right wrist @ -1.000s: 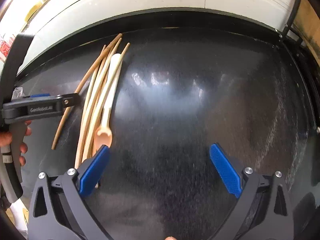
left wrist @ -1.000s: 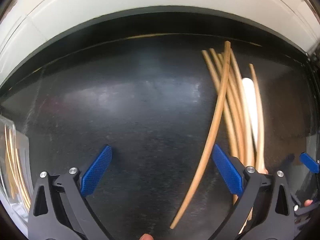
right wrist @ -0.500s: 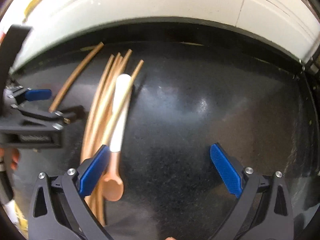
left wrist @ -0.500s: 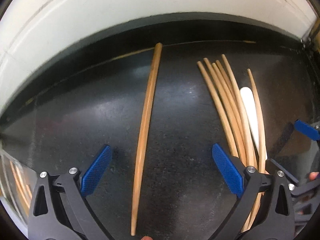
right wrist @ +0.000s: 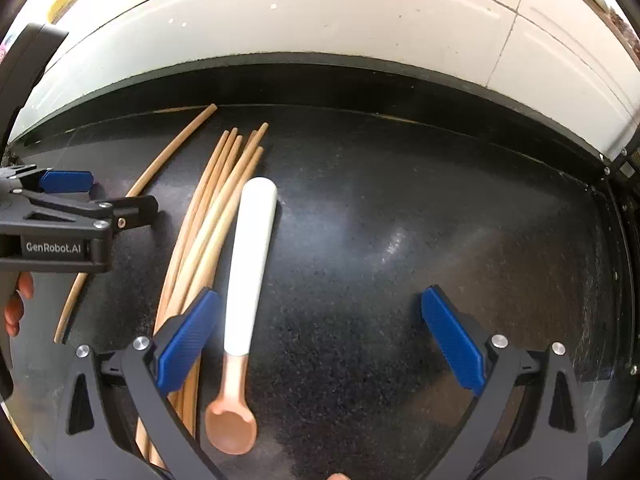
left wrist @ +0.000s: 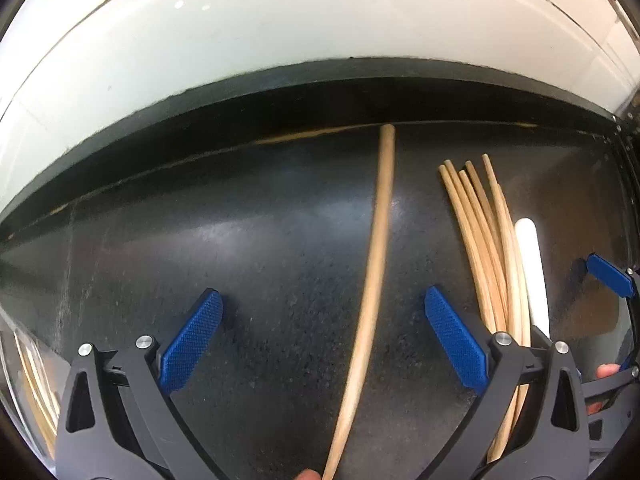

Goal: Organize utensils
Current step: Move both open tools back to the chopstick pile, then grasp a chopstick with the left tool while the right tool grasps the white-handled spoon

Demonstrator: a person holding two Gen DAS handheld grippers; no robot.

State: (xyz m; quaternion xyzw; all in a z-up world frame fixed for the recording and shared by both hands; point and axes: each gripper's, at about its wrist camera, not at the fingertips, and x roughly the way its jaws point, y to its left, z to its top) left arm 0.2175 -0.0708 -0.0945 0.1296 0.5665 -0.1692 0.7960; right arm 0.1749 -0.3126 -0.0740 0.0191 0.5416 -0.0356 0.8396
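Only one text can be read: "GenRobot.AI", in pale letters on the black plastic body of the left gripper [right wrist: 66,184], at about 9 o'clock in the right wrist view. No other label, number or sign is legible in either view.

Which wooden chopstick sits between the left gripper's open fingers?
The lone wooden chopstick, lying apart on the black countertop; the bundled chopsticks lie outside the left gripper, beside the white-handled spoon.

Kitchen: dark stone countertop [right wrist: 400,240], chopsticks [right wrist: 216,200]
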